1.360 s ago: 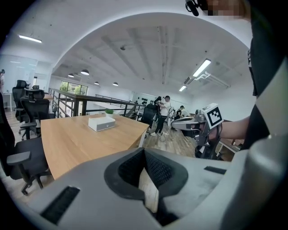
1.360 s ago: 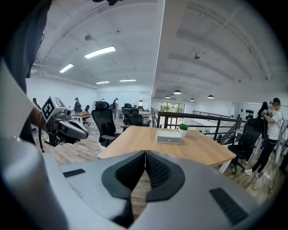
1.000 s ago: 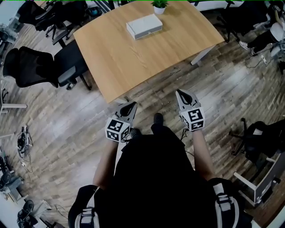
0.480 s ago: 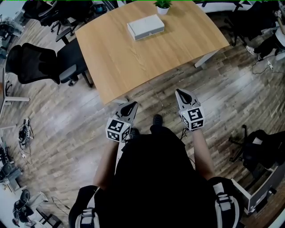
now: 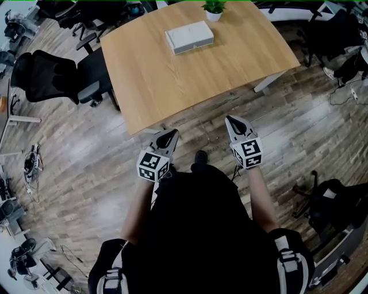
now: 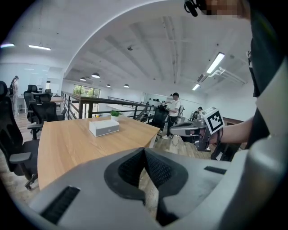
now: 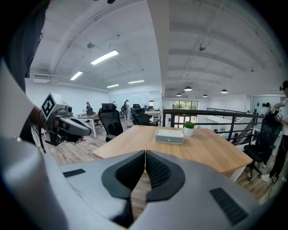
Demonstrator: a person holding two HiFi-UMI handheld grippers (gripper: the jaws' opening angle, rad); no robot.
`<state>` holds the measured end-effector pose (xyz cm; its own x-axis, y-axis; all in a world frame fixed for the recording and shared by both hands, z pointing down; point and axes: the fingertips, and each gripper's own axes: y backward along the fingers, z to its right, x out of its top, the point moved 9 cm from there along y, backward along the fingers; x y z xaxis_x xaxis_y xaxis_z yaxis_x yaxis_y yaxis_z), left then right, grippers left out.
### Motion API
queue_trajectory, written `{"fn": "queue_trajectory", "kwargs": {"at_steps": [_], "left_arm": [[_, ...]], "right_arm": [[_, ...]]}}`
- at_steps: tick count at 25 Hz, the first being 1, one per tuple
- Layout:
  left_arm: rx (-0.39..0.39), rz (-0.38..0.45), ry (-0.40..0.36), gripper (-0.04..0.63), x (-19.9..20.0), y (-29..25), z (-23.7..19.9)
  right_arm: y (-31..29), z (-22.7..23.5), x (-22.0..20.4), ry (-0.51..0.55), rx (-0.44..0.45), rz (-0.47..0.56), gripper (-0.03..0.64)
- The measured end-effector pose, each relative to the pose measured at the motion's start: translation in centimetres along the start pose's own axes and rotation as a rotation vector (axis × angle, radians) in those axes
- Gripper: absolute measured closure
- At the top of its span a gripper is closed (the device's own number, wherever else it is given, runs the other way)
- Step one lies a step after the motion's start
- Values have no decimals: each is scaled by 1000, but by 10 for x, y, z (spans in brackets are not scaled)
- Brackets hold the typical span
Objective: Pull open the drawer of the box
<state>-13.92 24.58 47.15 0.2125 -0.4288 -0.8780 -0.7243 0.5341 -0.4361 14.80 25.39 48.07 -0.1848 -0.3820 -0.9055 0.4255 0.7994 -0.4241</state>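
Box (image 5: 190, 37) looks light, rigid, likely to slide on the table (image 5: 172, 80): brace its body, pull the drawer front (image 7: 169, 139). Left tongs (image 5: 171, 134) and right tongs (image 5: 230, 119) are closed, empty.

A wide bare stretch of tabletop (image 5: 172, 80) is left open between its near edge and the box (image 5: 189, 37), so the box can be approached straight across from the front. A potted plant (image 5: 214, 8) is set just behind the box, narrowing the room at its far side. Black office chairs (image 5: 52, 77) are crowded against the tabletop's left edge. Open floor (image 5: 322, 115) is seen along its right side.
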Motion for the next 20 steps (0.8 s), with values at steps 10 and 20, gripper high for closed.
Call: {"fn": "queue_trajectory", "kwargs": {"at_steps": [10, 20], "left_arm": [[36, 13, 15, 574, 5, -16, 23], [43, 12, 14, 574, 9, -16, 17]], "right_arm": [[1, 23, -8, 9, 53, 0, 592], [-4, 25, -9, -10, 53, -1, 592]]}}
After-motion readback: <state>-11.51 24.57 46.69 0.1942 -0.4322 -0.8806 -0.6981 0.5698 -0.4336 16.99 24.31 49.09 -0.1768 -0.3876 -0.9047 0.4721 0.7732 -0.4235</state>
